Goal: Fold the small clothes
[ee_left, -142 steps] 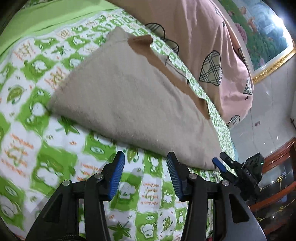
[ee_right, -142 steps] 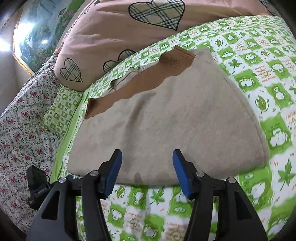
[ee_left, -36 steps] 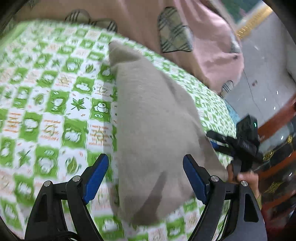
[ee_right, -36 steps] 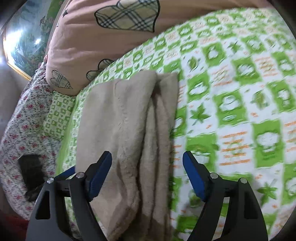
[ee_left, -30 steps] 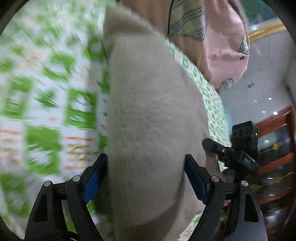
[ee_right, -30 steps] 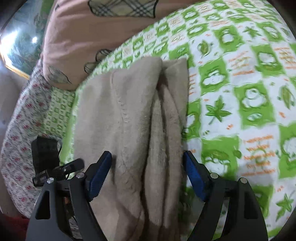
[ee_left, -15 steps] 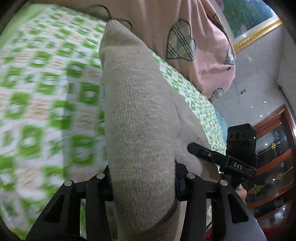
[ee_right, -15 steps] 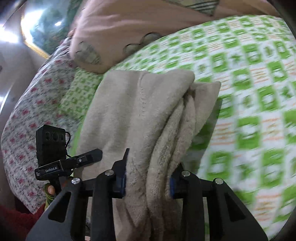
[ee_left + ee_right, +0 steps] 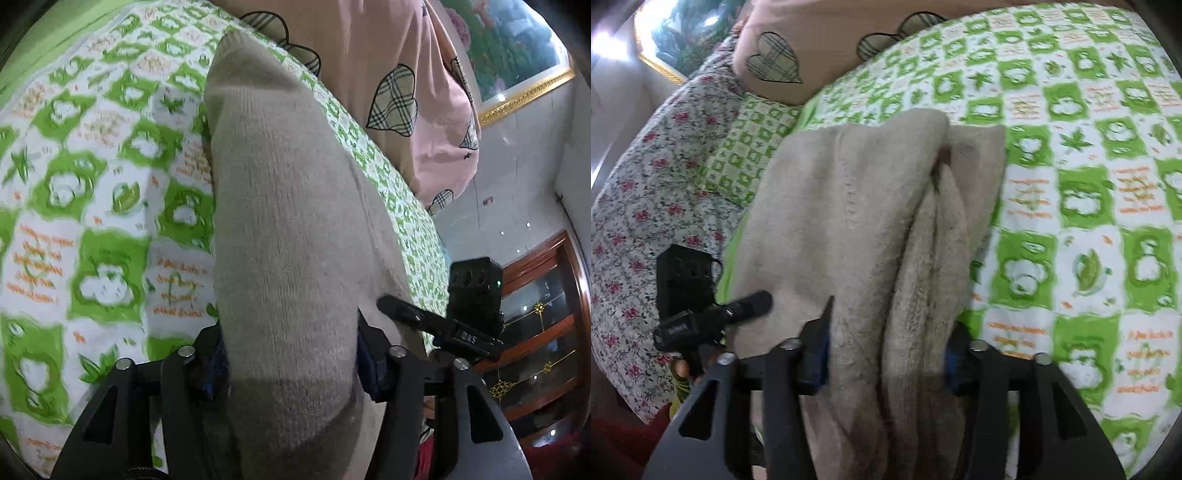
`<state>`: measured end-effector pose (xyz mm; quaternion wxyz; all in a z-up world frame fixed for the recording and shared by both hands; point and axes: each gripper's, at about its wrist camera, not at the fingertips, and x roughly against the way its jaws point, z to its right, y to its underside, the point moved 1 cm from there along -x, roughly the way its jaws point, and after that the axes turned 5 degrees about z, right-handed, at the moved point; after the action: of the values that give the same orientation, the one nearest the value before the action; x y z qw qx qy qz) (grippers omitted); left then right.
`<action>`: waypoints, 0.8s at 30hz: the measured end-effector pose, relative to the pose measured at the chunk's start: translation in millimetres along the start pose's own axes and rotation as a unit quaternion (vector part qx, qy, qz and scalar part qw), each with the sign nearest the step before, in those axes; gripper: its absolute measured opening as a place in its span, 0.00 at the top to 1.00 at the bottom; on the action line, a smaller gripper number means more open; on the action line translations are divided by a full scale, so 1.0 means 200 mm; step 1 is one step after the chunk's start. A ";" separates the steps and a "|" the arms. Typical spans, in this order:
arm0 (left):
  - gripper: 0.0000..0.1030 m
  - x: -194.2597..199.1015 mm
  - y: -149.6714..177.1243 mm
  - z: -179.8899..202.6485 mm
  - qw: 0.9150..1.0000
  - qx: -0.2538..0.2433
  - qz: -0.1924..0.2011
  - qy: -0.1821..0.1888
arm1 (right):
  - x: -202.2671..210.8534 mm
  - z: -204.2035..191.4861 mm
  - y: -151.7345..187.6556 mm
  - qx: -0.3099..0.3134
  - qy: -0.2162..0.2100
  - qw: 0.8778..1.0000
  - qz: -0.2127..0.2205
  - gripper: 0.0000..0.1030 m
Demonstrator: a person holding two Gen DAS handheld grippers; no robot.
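A folded beige knitted garment [image 9: 288,203] lies in a long thick bundle on the green-and-white bedsheet [image 9: 92,184]. My left gripper [image 9: 291,354] straddles its near end. The bundle fills the gap between its blue pads and touches both, while the jaws are opening. In the right wrist view the same garment [image 9: 849,206] shows several stacked folds. My right gripper [image 9: 886,343] grips those folds at the other near end, its jaws also opening with cloth pressed against both pads. Each view shows the other gripper's black camera housing [image 9: 474,284] [image 9: 683,277] beside the garment.
A pink quilt with plaid hearts [image 9: 388,74] is heaped at the far side of the bed. A floral cover [image 9: 635,184] lies on the left in the right wrist view. A dark wooden cabinet [image 9: 546,332] and a gold-framed picture [image 9: 517,55] stand past the bed's edge.
Both grippers closed from wide open onto the garment's near ends, then moved across the bed with it. Their jaws now stand wider than half a second ago.
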<state>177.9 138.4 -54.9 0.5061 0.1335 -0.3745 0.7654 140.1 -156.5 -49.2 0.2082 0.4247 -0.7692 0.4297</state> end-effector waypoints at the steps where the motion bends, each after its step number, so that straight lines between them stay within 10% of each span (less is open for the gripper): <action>1: 0.41 0.01 -0.03 0.00 1.000 -0.005 0.003 -0.007 | 0.03 0.00 0.00 0.002 0.008 1.000 -0.001 0.43; 11: 0.34 0.00 -0.40 -0.11 0.998 0.014 0.045 -0.041 | 0.11 -0.05 -0.28 0.025 0.032 0.998 0.054 0.33; 15: 0.35 -0.10 -0.49 -0.18 0.997 0.037 0.037 -0.057 | -0.11 0.06 -0.36 -0.024 0.028 0.999 0.010 0.77; 24: 0.82 -0.32 -0.73 -0.04 0.986 -0.040 0.044 -0.154 | 0.00 0.02 -0.33 0.020 0.052 0.997 0.057 0.87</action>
<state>336.4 132.5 -33.5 0.4130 0.2125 -0.4842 0.7415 195.2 -177.7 -18.8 0.2149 0.3613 -0.7715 0.4776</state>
